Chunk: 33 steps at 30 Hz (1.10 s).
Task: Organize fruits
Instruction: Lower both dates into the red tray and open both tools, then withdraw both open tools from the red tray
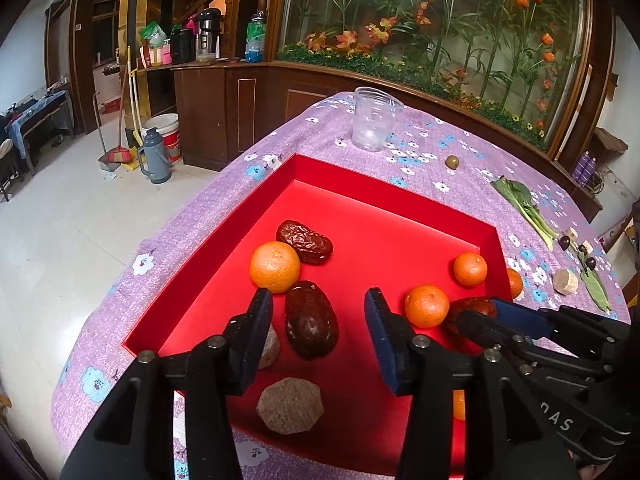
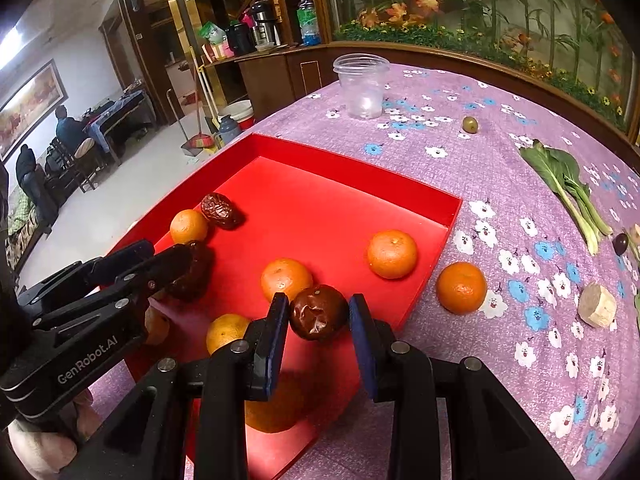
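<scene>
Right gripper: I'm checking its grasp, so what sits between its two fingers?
In the right wrist view, a wrinkled dark red date lies between the open right gripper fingers, on the red tray floor.

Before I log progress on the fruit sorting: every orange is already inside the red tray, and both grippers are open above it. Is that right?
Not quite. One orange sits on the purple tablecloth, just outside the red tray, as the right wrist view shows. The left gripper and right gripper are open above the tray.
</scene>
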{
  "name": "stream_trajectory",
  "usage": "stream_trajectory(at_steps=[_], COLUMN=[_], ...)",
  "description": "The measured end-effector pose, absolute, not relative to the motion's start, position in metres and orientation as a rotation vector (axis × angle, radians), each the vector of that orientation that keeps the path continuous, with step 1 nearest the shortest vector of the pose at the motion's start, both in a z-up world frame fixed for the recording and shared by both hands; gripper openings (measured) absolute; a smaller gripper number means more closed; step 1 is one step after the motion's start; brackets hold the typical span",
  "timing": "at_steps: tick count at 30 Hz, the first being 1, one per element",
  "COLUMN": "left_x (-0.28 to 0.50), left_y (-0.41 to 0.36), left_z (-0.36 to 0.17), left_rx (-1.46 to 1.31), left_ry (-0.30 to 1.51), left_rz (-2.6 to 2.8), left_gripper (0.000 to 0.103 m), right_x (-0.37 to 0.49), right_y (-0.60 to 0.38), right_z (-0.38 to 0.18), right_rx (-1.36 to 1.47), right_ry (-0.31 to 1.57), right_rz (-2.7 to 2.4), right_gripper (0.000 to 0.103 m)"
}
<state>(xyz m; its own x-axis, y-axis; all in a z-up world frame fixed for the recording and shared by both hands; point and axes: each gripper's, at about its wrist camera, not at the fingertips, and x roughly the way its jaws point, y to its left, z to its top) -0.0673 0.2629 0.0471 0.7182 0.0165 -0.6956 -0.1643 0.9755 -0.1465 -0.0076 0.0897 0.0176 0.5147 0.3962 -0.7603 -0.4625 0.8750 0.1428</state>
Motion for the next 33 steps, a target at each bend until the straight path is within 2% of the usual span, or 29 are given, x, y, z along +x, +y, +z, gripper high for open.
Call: stream_trajectory(at_steps=[6,15,21,33], left_x=[-0.071,-0.082,-0.092,-0.124], left_y=[0.266,0.272,0.270,0.246], left_z=[0.051,0.055,0.063,0.097], left_rx=[-0.212,-0.230,-0.225,-0.239], left_ry=[0.751,0.748,0.739,0.665], left_rz=[0.103,0.120,0.122,0.076], left_gripper=[0.057,0.065,0.066,0.076], right_x=[-0.010,-0.017,-0.026,-0.050], right_y=[0.093,0.090,0.083,0.010], right_z=[0.019,0.026,0.035,0.055], right_rx=[-0.083,-0.065,-0.049,0.023], right_ry=[0.890,0.883,0.867,0.800], right_rz=[0.532,0.542,0.542,0.438], right_gripper=[0.035,0.042,0.042,0.049])
